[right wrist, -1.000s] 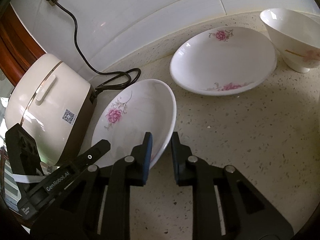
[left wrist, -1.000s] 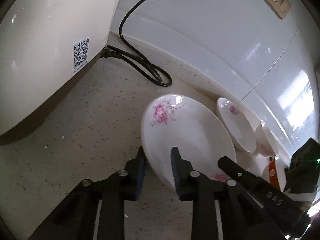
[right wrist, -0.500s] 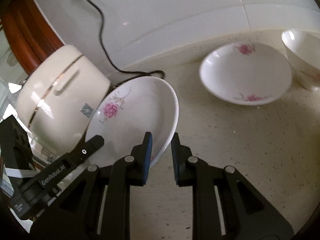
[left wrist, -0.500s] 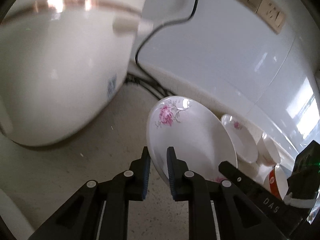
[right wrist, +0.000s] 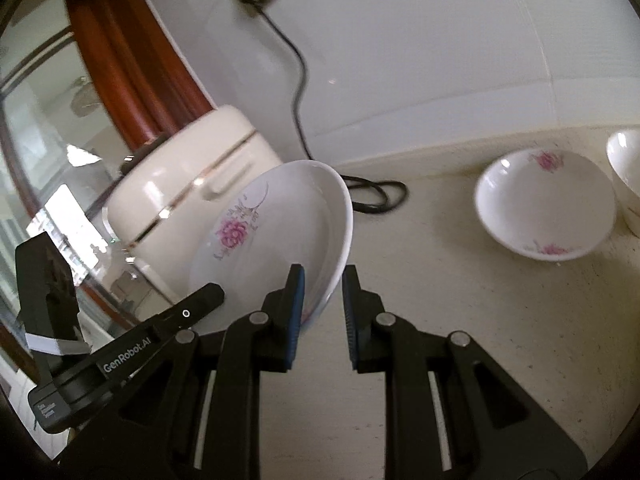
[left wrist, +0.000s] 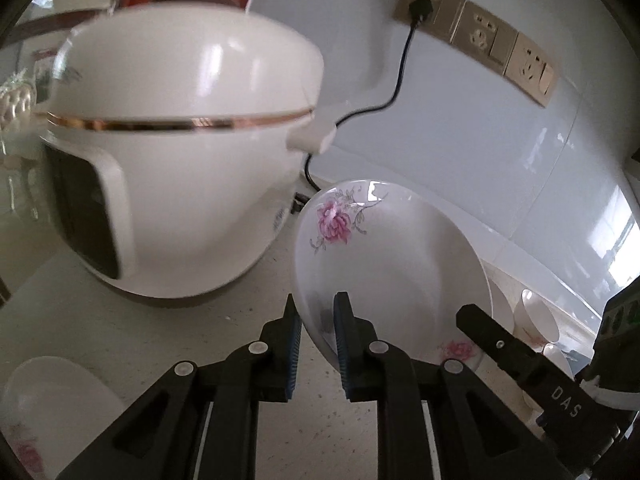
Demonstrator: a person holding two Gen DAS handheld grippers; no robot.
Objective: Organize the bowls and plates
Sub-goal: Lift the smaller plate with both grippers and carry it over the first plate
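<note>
Floral plate had risen off the worktop, tilted, both your hand-held grippers, left and right, pinching opposite rims; ready for stacking.

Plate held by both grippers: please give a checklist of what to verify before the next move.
1. Left gripper holds the plate rim between its fingers: ok.
2. Right gripper holds the opposite rim: ok.
3. Plate level: not ok, it is tilted steeply.
4. Gap between plate and cooker: cannot tell, they look close.
5. Cord clear of the plate: ok, it lies on the counter by the wall.
6. Second plate free to stack on: cannot tell, it is only partly in view.
</note>
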